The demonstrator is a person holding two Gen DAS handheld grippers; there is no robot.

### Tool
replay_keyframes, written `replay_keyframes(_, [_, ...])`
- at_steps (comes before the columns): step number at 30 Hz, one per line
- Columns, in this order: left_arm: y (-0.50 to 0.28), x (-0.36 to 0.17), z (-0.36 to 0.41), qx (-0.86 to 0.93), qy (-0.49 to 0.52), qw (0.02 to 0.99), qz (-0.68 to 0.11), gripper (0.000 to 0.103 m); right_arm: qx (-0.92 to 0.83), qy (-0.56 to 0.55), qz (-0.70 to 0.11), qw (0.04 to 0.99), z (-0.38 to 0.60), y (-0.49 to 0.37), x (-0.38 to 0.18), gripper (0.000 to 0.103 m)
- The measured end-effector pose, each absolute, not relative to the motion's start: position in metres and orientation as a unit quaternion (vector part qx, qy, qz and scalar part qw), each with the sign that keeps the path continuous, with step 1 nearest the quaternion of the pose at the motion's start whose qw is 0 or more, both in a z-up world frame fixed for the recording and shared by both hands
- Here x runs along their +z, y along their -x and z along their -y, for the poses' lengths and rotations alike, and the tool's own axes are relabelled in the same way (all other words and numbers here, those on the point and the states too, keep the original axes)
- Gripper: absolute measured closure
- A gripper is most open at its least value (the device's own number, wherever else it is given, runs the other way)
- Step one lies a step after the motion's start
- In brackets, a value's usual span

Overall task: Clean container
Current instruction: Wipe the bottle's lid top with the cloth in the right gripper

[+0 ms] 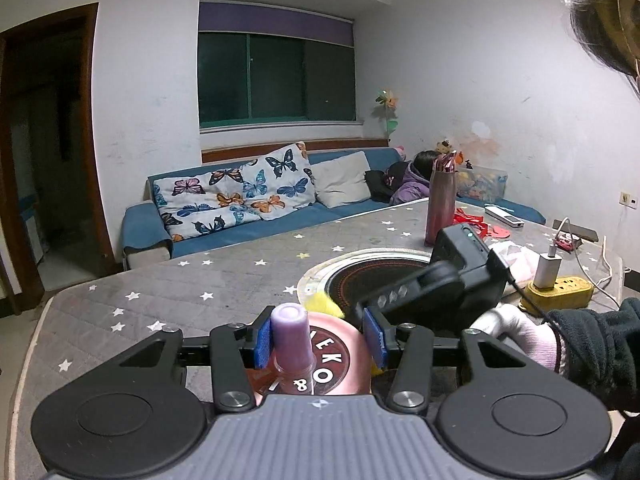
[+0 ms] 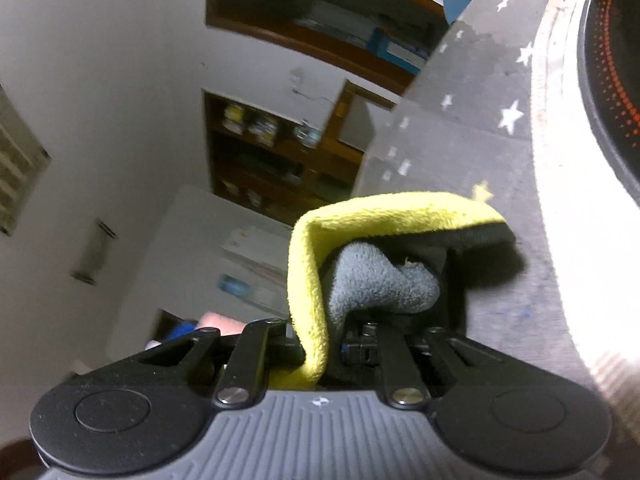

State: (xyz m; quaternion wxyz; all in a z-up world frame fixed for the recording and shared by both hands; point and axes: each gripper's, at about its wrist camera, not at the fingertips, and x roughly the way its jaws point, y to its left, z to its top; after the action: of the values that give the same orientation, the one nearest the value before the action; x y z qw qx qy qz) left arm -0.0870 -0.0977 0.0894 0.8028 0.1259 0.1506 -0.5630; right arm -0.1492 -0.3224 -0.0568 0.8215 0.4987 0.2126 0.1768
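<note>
My left gripper (image 1: 320,338) is shut on a pink container (image 1: 340,360) with a round dark label and a purple cap (image 1: 290,336), held between its blue pads (image 1: 262,340) just over the table's near edge. A yellow and grey cloth (image 2: 312,280) is folded in my right gripper (image 2: 362,344), which is shut on it; the cloth hides the fingertips. In the left wrist view the right gripper (image 1: 368,306) comes in from the right, held by a white-gloved hand (image 1: 520,332), and the yellow cloth (image 1: 324,304) touches the container's far side.
The table has a grey star-patterned cover (image 1: 200,280) with a round black cooktop (image 1: 376,276) set in it. Further back are a tall pink flask (image 1: 440,200), a yellow power strip (image 1: 560,290) with a charger, and red scraps. A person (image 1: 416,180) lies on the blue sofa (image 1: 240,232).
</note>
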Motion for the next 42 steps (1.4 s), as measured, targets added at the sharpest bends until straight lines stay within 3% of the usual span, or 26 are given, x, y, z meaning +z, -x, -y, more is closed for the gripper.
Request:
replay_keyframes(4, [0.089,0.089,0.098,-0.557,-0.126,0.807,-0.151,0.052,0.133,-0.422,-0.26,0.858,0.305,0.141,-0.053,0.089])
replay_keyframes(8, [0.09,0.088,0.096,-0.554,-0.125,0.81,-0.148,0.052,0.127,-0.385,-0.258,0.877,0.296,0.14,-0.04,0.089])
replay_keyframes(15, [0.088,0.086,0.093,-0.556,-0.12,0.81,-0.146,0.052,0.185,-0.489,-0.181,0.833,0.316,0.137,-0.022,0.089])
replay_keyframes(26, [0.085,0.083,0.09,-0.558,-0.115,0.81,-0.14,0.051,0.232,-0.566,-0.173,0.772,0.329,0.086,-0.048,0.087])
replay_keyframes(42, [0.09,0.084,0.093,-0.552,-0.115,0.814,-0.139,0.051,0.161,-0.531,-0.268,0.788,0.315,0.098,-0.081,0.087])
